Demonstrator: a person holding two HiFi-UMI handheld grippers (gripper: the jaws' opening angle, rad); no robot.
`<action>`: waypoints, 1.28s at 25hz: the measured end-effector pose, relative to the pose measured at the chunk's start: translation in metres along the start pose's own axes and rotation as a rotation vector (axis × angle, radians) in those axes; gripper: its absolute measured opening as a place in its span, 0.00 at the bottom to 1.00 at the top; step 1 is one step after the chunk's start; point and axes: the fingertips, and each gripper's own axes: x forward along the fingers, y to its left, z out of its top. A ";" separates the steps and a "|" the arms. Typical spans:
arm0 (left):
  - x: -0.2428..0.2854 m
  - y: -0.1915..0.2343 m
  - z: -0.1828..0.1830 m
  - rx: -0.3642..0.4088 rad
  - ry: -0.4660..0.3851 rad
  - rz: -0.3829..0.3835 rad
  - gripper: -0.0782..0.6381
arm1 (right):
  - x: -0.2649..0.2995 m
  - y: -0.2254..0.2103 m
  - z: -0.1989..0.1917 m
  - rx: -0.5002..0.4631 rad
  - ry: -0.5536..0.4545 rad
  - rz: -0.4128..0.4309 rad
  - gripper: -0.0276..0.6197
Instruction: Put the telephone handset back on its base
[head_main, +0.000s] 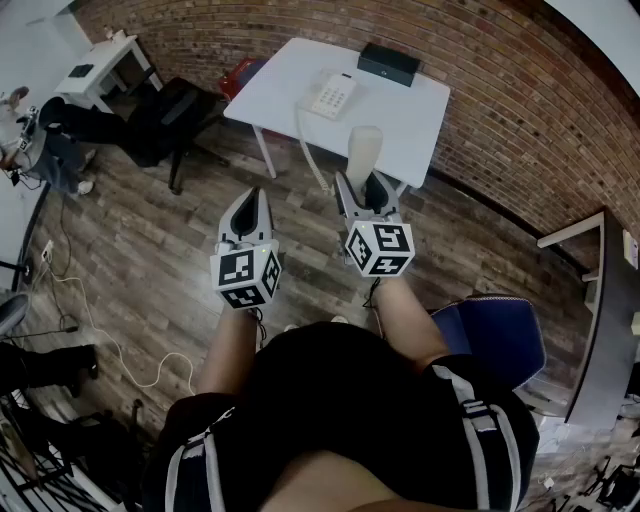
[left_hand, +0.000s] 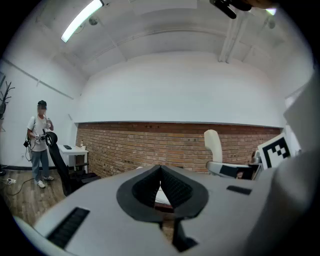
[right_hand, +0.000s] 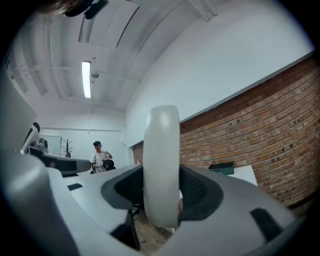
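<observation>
White telephone handset (head_main: 363, 150) stands upright, clamped between the jaws of the right gripper (head_main: 362, 190), at the near edge of the white table (head_main: 410, 120). Telephone base (head_main: 332, 95) sits on the table, farther off and apart from the handset. A cord (head_main: 303, 135) hangs over the table's near edge. Left gripper (head_main: 252, 200), just left of the right one, has its jaws closed together with nothing between them. Black box (head_main: 388, 63) lies at the table's far edge.

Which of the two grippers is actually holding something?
The right gripper: the white telephone handset stands clamped between its jaws. The left gripper has its jaws together, nothing between them.
</observation>
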 end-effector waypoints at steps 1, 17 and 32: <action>0.002 -0.001 0.000 -0.004 -0.001 0.000 0.11 | 0.001 -0.001 -0.001 -0.004 0.001 0.003 0.36; 0.025 -0.036 0.006 -0.013 -0.034 0.044 0.11 | 0.006 -0.025 0.012 0.004 -0.027 0.096 0.36; 0.044 -0.042 0.012 -0.001 -0.075 0.058 0.11 | 0.024 -0.032 0.016 0.003 -0.046 0.155 0.36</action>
